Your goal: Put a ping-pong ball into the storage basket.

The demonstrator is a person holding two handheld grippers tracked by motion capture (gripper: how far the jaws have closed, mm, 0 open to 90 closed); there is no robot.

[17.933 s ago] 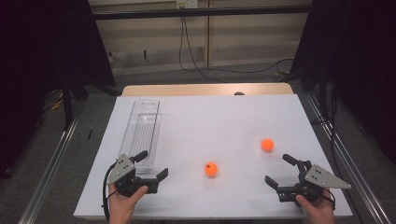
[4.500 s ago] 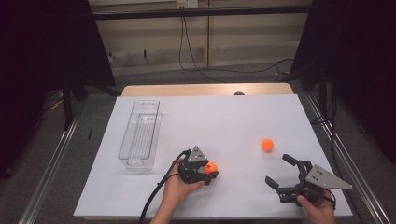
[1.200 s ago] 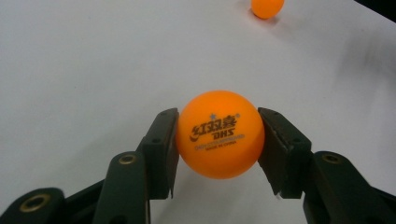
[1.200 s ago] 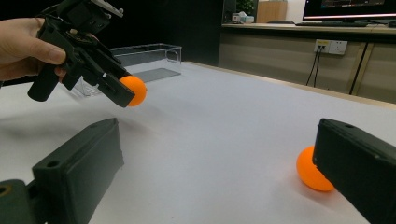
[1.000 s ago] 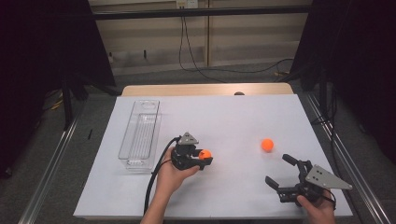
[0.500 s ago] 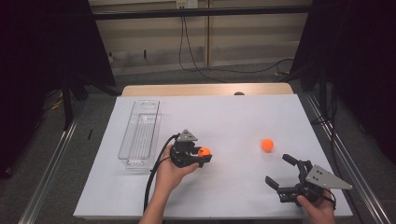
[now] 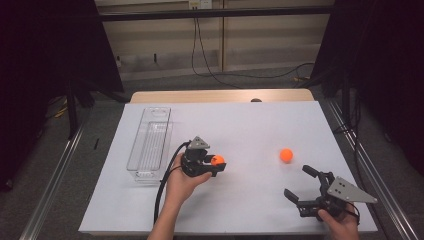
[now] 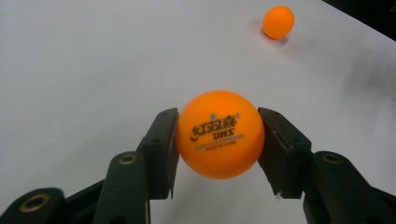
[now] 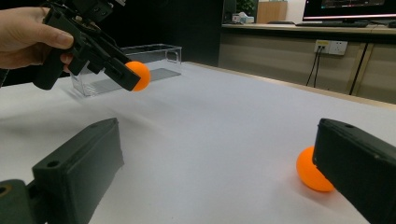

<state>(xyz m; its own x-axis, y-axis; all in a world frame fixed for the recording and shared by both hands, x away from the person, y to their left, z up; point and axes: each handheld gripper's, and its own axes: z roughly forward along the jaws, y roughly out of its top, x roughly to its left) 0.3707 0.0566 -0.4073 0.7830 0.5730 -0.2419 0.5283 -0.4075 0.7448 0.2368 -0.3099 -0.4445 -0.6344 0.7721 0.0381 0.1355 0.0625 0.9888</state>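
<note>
Left gripper view — left gripper (image 8: pixel 218 140) clamps the orange ball (image 8: pixel 219 134) right of the clear bin (image 7: pixel 150 142); its smooth, round surface could squirt free.

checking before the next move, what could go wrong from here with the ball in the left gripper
1. The left gripper pinches the smooth round orange ball only at its two sides, lifted off the table; a jolt could let it slip and bounce away.
2. The clear bin is narrow, so a careless drop might hit its rim and miss.
3. The second ball lies loose just ahead of the open right gripper; a nudge could roll it off.
</note>
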